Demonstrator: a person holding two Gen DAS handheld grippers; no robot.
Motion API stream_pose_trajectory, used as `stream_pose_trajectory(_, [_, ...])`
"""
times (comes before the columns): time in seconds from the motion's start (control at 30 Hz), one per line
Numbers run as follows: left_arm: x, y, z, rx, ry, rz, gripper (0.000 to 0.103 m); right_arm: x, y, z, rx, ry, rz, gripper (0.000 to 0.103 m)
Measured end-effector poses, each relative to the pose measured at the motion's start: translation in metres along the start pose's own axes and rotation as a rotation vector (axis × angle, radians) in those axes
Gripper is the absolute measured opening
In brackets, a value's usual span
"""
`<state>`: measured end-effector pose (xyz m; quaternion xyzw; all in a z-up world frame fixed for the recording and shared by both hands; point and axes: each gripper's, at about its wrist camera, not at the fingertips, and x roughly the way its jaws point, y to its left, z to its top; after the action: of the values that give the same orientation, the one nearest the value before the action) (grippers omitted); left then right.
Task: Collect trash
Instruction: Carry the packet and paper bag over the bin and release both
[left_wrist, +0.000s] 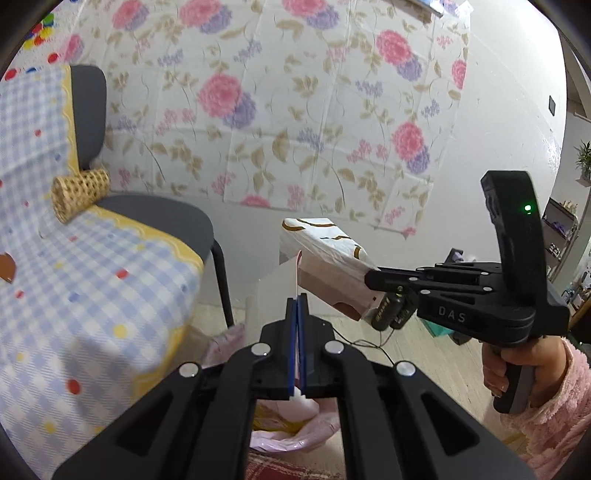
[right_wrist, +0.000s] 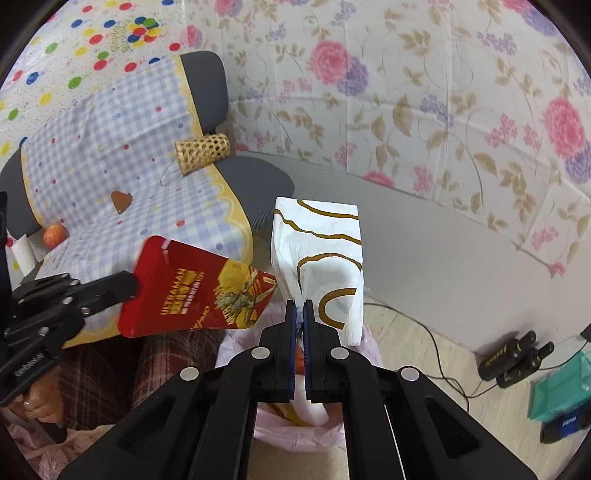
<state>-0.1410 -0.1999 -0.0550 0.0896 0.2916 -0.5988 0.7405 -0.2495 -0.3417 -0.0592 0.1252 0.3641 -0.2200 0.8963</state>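
Observation:
My left gripper (left_wrist: 297, 297) is shut on the edge of a red Ultraman snack packet (right_wrist: 195, 288); in the left wrist view the packet shows edge-on as a thin pale sheet (left_wrist: 275, 284). My right gripper (right_wrist: 300, 304) is shut on a white wrapper with gold lines (right_wrist: 319, 266), which also shows in the left wrist view (left_wrist: 325, 254). Both are held above a bin lined with a pink bag (right_wrist: 299, 432), which also shows in the left wrist view (left_wrist: 291, 435). The left gripper (right_wrist: 127, 286) shows in the right wrist view, the right gripper (left_wrist: 369, 278) in the left wrist view.
A grey chair (right_wrist: 255, 177) covered by a blue checked cloth (right_wrist: 122, 147) stands left, bearing a woven cup (right_wrist: 201, 151), a brown scrap (right_wrist: 121, 201) and an apple (right_wrist: 54, 236). Two black bottles (right_wrist: 513, 356), cables and a teal box (right_wrist: 561, 395) lie on the floor at right.

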Motion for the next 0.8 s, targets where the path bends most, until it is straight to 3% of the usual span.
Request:
stream_pose_trajectory(0.3, [0.047, 0.003, -0.013, 0.014, 0.073, 0.024, 0.000, 0.032, -0.009, -0.020, 0.051, 0.071, -0.027, 0.009])
stream_pose_trajectory(0.37, [0.060, 0.009, -0.016, 0.006, 0.109, 0.046, 0.013, 0.042, -0.011, -0.022, 0.060, 0.087, -0.028, 0.010])
stream_pose_trajectory(0.4, [0.063, 0.011, -0.016, 0.002, 0.121, 0.061, 0.036, 0.051, -0.011, -0.023, 0.060, 0.108, -0.023, 0.016])
stream_pose_trajectory(0.43, [0.064, 0.015, -0.017, -0.004, 0.117, 0.092, 0.050, 0.057, -0.010, -0.023, 0.061, 0.118, -0.015, 0.027])
stream_pose_trajectory(0.5, [0.060, 0.022, -0.015, -0.019, 0.106, 0.109, 0.051, 0.062, -0.009, -0.023, 0.063, 0.123, -0.007, 0.034])
stream_pose_trajectory(0.8, [0.006, 0.057, 0.001, -0.097, 0.013, 0.299, 0.058, 0.038, -0.002, 0.005, 0.042, 0.023, 0.019, 0.034])
